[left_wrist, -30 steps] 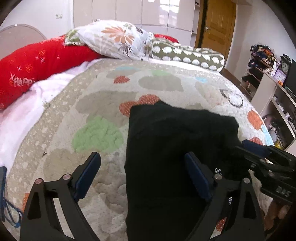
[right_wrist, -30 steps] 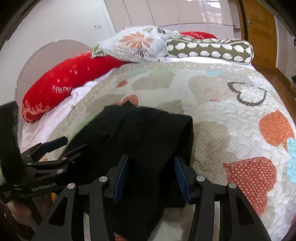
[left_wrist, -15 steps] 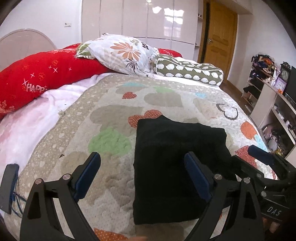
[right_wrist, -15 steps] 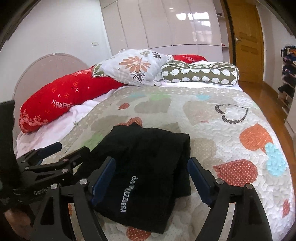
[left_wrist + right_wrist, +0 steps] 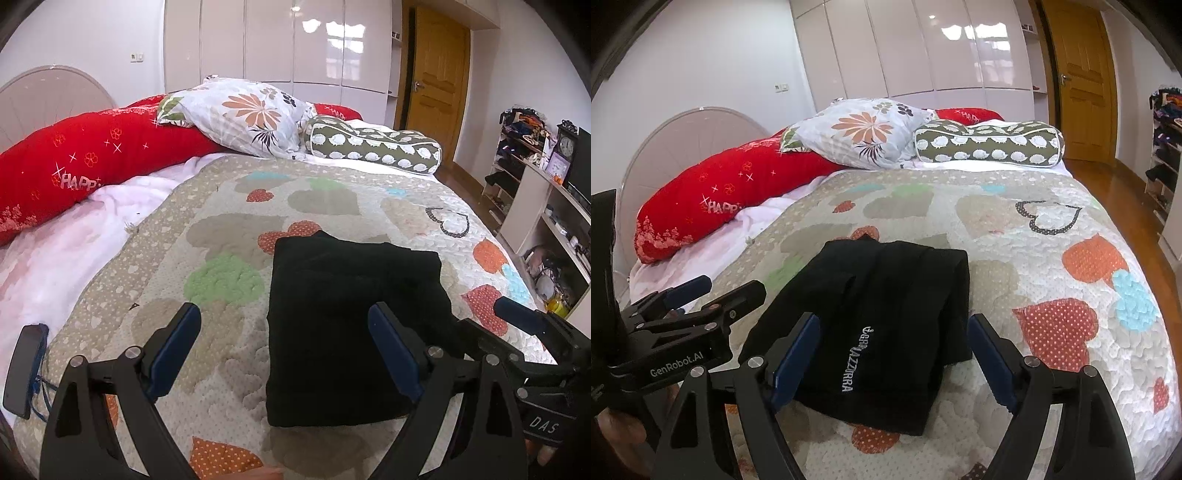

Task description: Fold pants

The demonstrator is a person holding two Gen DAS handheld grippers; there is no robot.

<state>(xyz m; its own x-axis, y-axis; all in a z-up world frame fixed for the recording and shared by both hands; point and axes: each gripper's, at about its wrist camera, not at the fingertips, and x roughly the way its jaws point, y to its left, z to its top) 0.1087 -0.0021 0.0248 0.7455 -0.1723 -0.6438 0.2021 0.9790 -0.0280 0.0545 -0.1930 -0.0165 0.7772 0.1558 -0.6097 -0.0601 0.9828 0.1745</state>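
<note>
Showing white lettering (image 5: 857, 360): right wrist only.

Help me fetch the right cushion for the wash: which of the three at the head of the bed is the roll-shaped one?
The olive green bolster with white blobs, rightmost; the red pillow and floral pillow are flatter.

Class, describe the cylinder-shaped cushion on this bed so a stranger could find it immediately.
Start at the bed's quilt and look to its far end, toward the wooden door. The bolster lies right of the floral pillow; it alone is olive green with white blobs.
</note>
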